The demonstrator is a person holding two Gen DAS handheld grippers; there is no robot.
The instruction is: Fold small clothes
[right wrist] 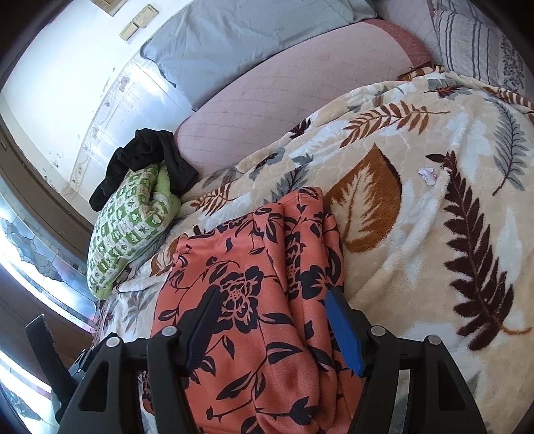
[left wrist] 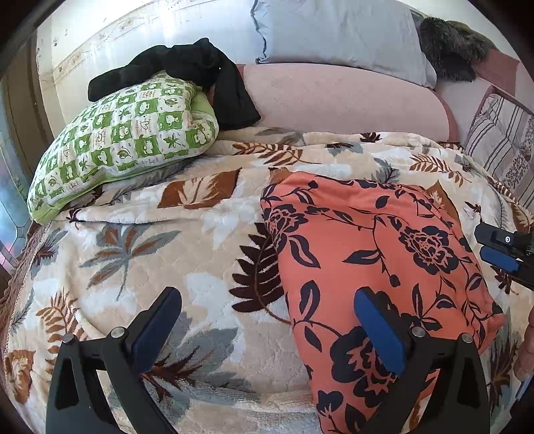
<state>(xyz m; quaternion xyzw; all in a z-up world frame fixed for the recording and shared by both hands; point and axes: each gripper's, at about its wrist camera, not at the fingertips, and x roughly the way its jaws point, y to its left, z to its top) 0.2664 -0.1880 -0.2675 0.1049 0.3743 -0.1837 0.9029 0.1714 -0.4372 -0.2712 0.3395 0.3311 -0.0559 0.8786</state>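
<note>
An orange garment with a dark floral print [left wrist: 373,253] lies folded on the leaf-patterned blanket [left wrist: 173,240]; it also shows in the right wrist view [right wrist: 253,293]. My left gripper [left wrist: 267,300] is open and empty, hovering over the garment's left edge. My right gripper [right wrist: 272,297] is open and empty just above the garment's near end; its fingers show at the right edge of the left wrist view [left wrist: 500,257]. A black garment [left wrist: 200,73] lies bunched on the green checked pillow [left wrist: 123,143].
A pink bolster [left wrist: 340,96] and a light blue pillow [left wrist: 333,30] sit against the wall. A striped pillow [right wrist: 480,40] lies far right. A small scrap of paper [right wrist: 427,173] rests on the blanket [right wrist: 434,233]. A dark furry item [left wrist: 450,43] lies behind.
</note>
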